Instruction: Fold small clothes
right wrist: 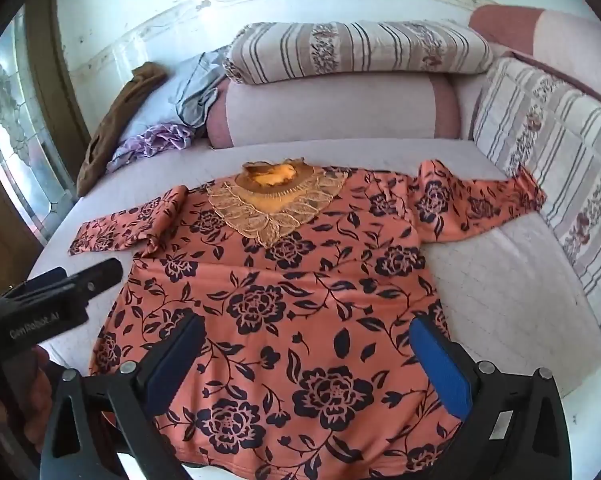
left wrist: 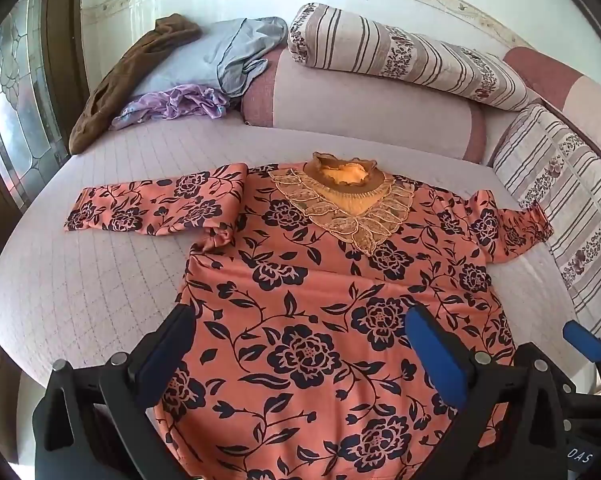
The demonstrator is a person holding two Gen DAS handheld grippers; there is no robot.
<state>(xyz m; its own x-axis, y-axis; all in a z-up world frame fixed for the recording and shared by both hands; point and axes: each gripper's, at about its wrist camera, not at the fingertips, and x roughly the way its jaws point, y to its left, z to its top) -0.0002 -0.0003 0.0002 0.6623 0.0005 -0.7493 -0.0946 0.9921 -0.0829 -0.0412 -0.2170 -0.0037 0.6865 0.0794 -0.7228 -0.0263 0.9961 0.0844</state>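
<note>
Broadly, a pale quilted bed (left wrist: 80,280) fills both views, with a long bolster (left wrist: 364,120) and striped pillows (left wrist: 404,56) along its far and right edges. On its far left corner sits a loose pile of other clothes (left wrist: 188,80), brown, grey-blue and lilac, none of them folded. Spread flat in the middle of the bed, front up, lies the orange floral top (left wrist: 320,300), its lace collar (left wrist: 340,204) toward the far side and its hem nearest the cameras. Its left sleeve (left wrist: 148,208) stretches out to the left with some bunching at the armpit, and its right sleeve (right wrist: 480,204) reaches toward the right-hand pillow. No fold shows in it yet, so the work looks barely begun: the top is laid out, and both sleeves, the body and the pile are left to do. The left gripper (left wrist: 300,344) hovers over the near left part of the top, fingers spread wide with nothing between them. The right gripper (right wrist: 308,356) hangs over the near right part, likewise wide and empty.
</note>
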